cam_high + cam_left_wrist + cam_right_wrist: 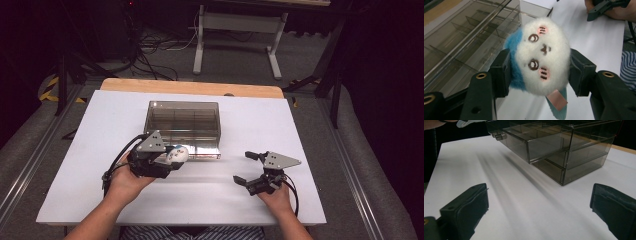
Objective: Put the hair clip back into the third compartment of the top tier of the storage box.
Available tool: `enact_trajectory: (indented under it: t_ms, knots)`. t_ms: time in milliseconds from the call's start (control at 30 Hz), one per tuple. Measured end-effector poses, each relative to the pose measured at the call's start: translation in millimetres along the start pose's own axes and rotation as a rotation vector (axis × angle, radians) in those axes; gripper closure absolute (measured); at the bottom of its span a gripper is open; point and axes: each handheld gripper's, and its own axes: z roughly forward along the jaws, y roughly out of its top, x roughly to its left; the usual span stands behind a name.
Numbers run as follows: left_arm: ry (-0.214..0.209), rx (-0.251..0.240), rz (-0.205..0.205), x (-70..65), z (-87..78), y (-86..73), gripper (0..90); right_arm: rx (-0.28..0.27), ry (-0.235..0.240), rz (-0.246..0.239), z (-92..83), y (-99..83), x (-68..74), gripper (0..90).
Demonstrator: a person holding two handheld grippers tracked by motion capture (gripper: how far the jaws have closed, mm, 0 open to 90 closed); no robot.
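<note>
Tongs: left (540,72) level, clasping plush toy (541,58); right (536,207) spread, resting low.

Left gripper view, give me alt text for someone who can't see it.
A white and blue plush toy with a stitched face is clamped between the left gripper's two black jaws. A clear plastic drawer box stands behind it on a white table.

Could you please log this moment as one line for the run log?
left gripper: shut on plush toy | right gripper: open, empty | drawer box: top drawer pulled out
</note>
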Motion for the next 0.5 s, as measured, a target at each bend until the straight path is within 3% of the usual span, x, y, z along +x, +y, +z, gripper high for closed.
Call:
enact_trajectory:
  t_ms: [500]
  knots:
    - [-0.017,-0.009,0.005,8.4,9.6,18.7,44.5,0.000,0.003,-0.003,0.1,0.0,0.2,2.4]
